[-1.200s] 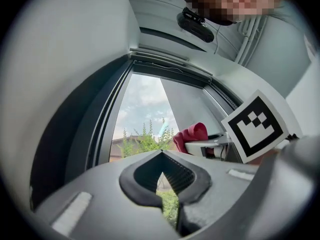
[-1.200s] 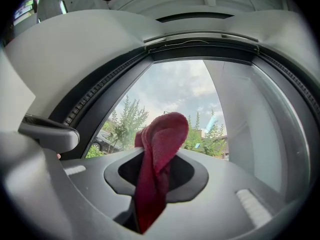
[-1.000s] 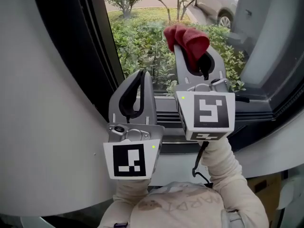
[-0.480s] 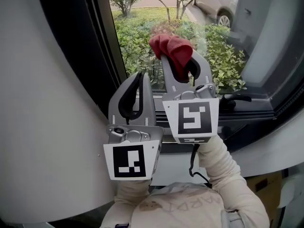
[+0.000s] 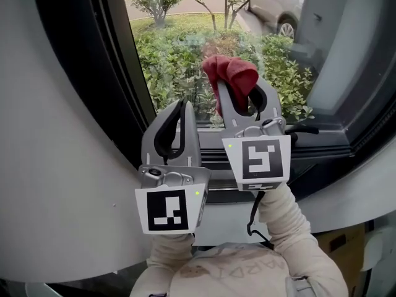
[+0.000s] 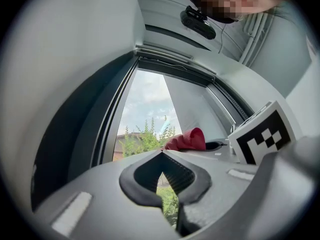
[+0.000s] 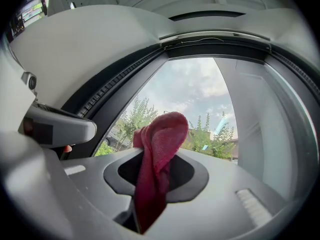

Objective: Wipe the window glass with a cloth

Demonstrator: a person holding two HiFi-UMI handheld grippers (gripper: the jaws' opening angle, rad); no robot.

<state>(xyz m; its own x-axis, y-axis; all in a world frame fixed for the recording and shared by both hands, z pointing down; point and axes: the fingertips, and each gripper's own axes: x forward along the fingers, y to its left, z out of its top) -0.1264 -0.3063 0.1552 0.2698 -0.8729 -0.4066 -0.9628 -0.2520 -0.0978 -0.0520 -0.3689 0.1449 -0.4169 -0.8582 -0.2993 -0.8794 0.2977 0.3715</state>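
Observation:
My right gripper (image 5: 238,82) is shut on a red cloth (image 5: 230,73), whose bunched end sticks out past the fingertips at the window glass (image 5: 173,48); whether it touches the pane is unclear. In the right gripper view the red cloth (image 7: 160,139) hangs through the closed jaws of the right gripper (image 7: 160,154), with sky and trees behind. My left gripper (image 5: 181,104) is lower and to the left, shut with nothing in it. The left gripper (image 6: 161,153) has its tips together, and the red cloth (image 6: 187,140) shows just beyond them.
A dark window frame (image 5: 117,73) runs up the left of the glass, beside a white curved wall (image 5: 55,135). A dark sill with a handle (image 5: 303,129) lies below. A white pillar (image 5: 346,42) stands at the right. Bushes and a parked car (image 5: 275,8) are outside.
My right gripper has carried the red cloth left and down along the glass, then slightly back to the right. The left gripper has stayed where it was, shut.

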